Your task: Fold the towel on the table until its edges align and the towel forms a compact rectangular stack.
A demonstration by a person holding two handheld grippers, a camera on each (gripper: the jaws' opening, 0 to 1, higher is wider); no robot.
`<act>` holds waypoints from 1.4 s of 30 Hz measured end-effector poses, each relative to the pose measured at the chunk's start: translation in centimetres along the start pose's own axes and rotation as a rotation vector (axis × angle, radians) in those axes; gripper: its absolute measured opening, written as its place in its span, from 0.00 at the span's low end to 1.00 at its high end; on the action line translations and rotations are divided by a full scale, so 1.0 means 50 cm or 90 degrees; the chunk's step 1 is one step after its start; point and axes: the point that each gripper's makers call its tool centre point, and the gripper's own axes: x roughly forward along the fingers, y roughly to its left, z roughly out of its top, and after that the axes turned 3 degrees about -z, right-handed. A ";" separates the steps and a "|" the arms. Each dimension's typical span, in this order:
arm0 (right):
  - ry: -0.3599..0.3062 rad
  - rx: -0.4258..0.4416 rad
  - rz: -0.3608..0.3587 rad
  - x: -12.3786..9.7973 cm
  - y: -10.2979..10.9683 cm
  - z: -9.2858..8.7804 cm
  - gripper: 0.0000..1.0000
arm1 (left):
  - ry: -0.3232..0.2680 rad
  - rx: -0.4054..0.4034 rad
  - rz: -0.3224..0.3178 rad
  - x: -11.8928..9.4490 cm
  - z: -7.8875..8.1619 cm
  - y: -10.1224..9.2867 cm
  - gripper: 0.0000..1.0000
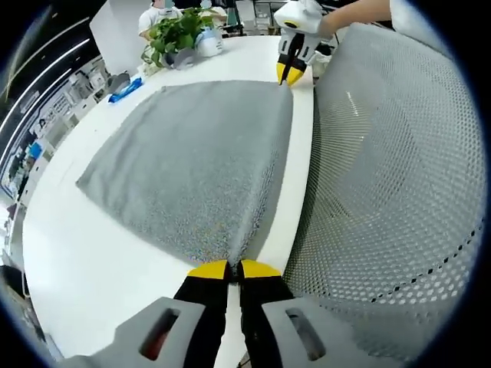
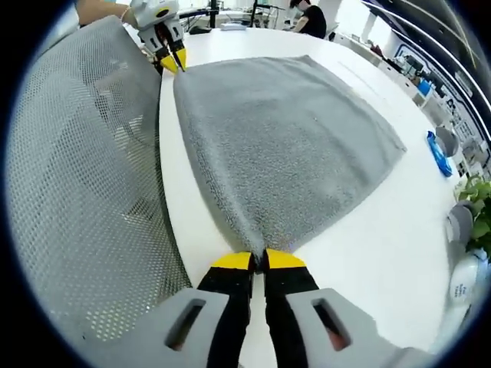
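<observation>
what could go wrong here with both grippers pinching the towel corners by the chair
1. The grey terry towel lies along the white table's edge; lifting it could snag the grey mesh chair back.
2. The left gripper and right gripper pinch only corner tips, so one could slip and skew the fold.

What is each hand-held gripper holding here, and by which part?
Both hold the grey towel: the left hand-held gripper is shut on one near corner, the right hand-held gripper on the other.

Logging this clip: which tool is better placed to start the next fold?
Neither, likely both together. The left tool and right tool each pinch a near corner of the towel, which lies flat on the table.
</observation>
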 end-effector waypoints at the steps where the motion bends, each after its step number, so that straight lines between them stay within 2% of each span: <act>1: 0.008 -0.003 -0.008 0.000 0.000 0.001 0.01 | 0.002 0.003 0.002 0.000 0.002 -0.001 0.03; 6: 0.018 -0.032 -0.028 -0.012 0.001 0.004 0.01 | 0.013 0.018 0.019 -0.005 0.004 -0.001 0.03; 13: -0.013 0.033 -0.036 -0.062 -0.011 0.022 0.00 | -0.005 -0.005 0.041 -0.043 0.025 0.002 0.03; 17: -0.016 0.036 -0.041 -0.079 -0.004 0.025 0.00 | -0.013 -0.009 0.053 -0.065 0.042 0.003 0.03; 21: -0.011 0.023 -0.047 -0.093 0.001 0.027 0.00 | -0.002 -0.019 0.052 -0.080 0.053 0.000 0.03; 24: -0.009 0.022 -0.052 -0.107 0.000 0.030 0.00 | -0.003 -0.015 0.069 -0.097 0.067 0.006 0.03; 30: -0.032 0.043 -0.076 -0.149 -0.009 0.049 0.00 | -0.014 -0.020 0.094 -0.131 0.091 0.018 0.03; 35: -0.055 0.078 -0.109 -0.181 -0.028 0.063 0.00 | -0.029 -0.026 0.101 -0.154 0.110 0.013 0.03; 42: -0.055 0.078 -0.124 -0.212 -0.022 0.079 0.00 | -0.027 -0.034 0.120 -0.188 0.129 0.020 0.03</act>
